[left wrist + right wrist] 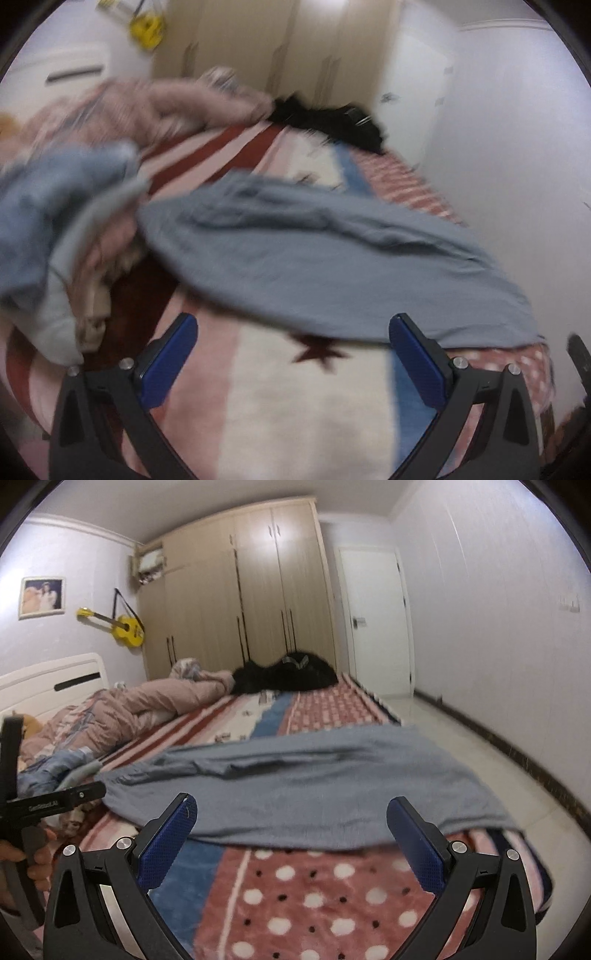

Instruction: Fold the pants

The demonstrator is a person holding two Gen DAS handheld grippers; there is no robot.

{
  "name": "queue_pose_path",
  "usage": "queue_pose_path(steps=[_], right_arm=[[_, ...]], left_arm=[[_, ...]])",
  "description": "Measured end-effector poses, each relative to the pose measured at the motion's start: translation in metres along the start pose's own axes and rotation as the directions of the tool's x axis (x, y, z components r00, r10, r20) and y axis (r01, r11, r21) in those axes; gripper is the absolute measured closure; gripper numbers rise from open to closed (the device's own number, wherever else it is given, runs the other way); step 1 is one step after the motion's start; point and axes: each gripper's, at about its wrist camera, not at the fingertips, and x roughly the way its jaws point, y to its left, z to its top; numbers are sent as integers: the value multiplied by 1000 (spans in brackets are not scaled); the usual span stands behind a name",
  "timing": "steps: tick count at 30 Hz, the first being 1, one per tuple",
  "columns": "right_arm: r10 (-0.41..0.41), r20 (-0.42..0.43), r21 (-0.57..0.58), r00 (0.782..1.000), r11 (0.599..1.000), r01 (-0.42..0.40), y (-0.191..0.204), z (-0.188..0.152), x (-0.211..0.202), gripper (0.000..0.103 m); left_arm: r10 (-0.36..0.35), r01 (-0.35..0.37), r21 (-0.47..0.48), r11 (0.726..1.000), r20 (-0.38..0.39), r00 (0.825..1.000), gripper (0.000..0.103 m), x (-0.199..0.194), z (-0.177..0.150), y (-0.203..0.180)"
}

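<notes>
Blue-padded fingers of the right gripper (291, 834) stand wide apart and hold nothing, poised over the dotted pink blanket (314, 904); just beyond them the grey pants (295, 786) lie spread across the bed, one edge hanging toward the floor side; the left gripper (293, 360) is likewise spread and empty, near the pants' closer hem; a hand (35, 853) grips its handle at left; farther off sit a crumpled pink quilt (147, 705), a black heap (288, 674), then the wardrobe (240, 590).
</notes>
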Motion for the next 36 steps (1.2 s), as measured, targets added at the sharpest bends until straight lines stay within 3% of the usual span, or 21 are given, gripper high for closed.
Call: queue_pose_path(steps=[2, 5, 8, 11, 14, 17, 18, 21, 25, 27, 29, 32, 36], right_arm=[[-6, -49, 20, 999, 1000, 7, -11, -4, 18, 0], [-39, -141, 103, 989, 993, 54, -41, -12, 45, 0], [-29, -214, 220, 977, 972, 77, -80, -19, 69, 0], [-8, -254, 330, 967, 939, 95, -115, -25, 89, 1], [26, -233, 389, 972, 919, 68, -138, -26, 99, 2], [32, -215, 443, 976, 894, 68, -152, -19, 106, 6], [27, -210, 454, 977, 888, 73, -154, -17, 106, 8], [-35, -208, 464, 978, 877, 130, -162, -10, 107, 26], [-134, -222, 464, 966, 856, 226, -178, -1, 110, 46], [-177, -244, 456, 954, 847, 274, -185, 1, 113, 61], [-224, -282, 424, 933, 843, 330, -189, 2, 116, 90], [-205, -261, 417, 943, 858, 301, -190, 5, 109, 96], [-150, -243, 369, 958, 899, 235, -184, 20, 102, 97]], left_arm=[[7, -9, -39, 999, -42, 999, 1, 23, 0, 13], [-41, 32, -104, 994, -78, 996, 3, 49, 2, 26], [-96, 77, -170, 982, -105, 990, 13, 77, 10, 35], [-62, 41, -179, 983, -114, 991, 22, 96, 22, 36], [-33, 14, -169, 985, -108, 994, 41, 106, 33, 37], [-9, -11, -174, 985, -111, 994, 68, 112, 43, 40], [0, -19, -175, 984, -109, 994, 81, 112, 45, 42], [1, -18, -184, 983, -91, 996, 95, 108, 48, 48], [13, -23, -158, 987, -63, 998, 97, 90, 48, 50], [14, -22, -146, 989, -57, 998, 98, 82, 49, 49], [18, -24, -126, 992, -49, 999, 98, 73, 50, 47], [16, -21, -102, 995, -42, 999, 98, 61, 55, 42], [30, -32, -48, 998, -39, 999, 98, 54, 71, 32]])
